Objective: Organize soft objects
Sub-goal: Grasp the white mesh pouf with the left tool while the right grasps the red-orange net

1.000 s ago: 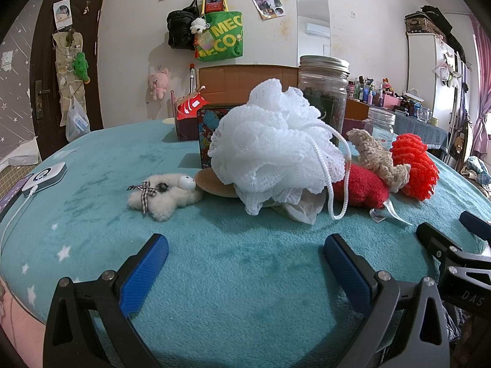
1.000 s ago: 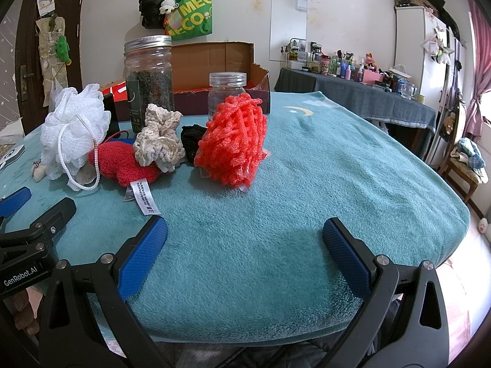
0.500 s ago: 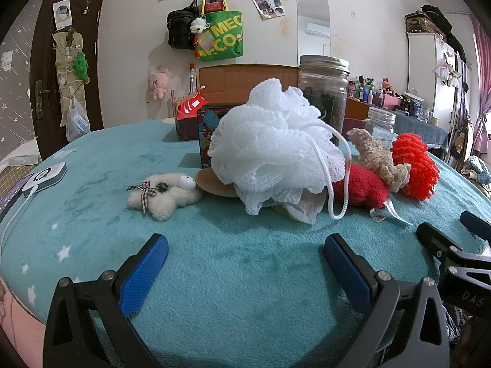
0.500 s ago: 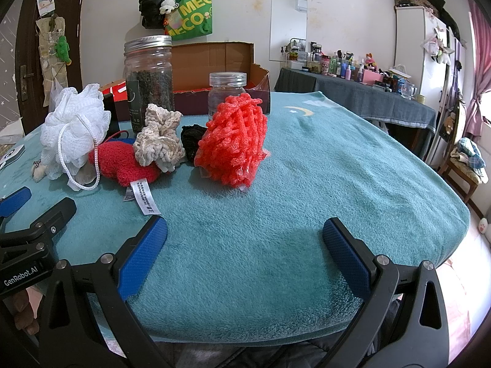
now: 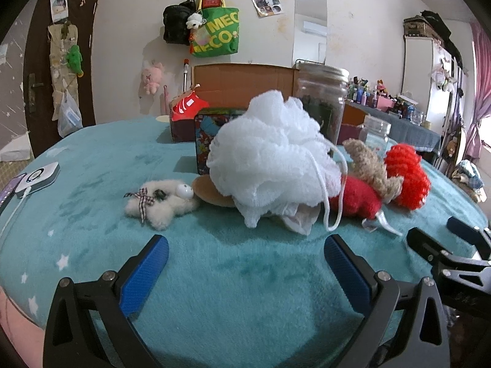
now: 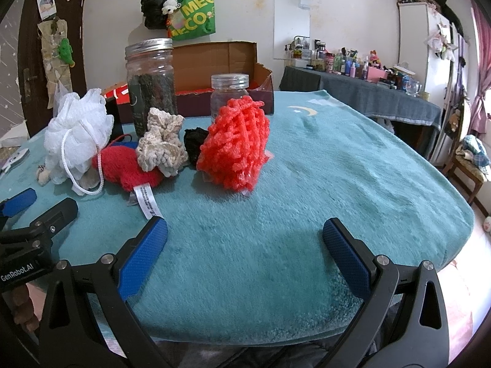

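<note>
Soft things lie clustered on the teal blanket. A white mesh bath puff with a cord loop sits in the middle, a small cream plush toy to its left. A red fuzzy item with a white label, a beige knitted scrunchie, a black scrunchie and a coral-red knitted bundle lie to its right. My left gripper is open and holds nothing, short of the puff. My right gripper is open and holds nothing, short of the coral bundle.
A tall glass jar with dark contents and a smaller clear jar stand behind the pile, before an open cardboard box. A colourful tin stands behind the puff. A white device with a cable lies far left.
</note>
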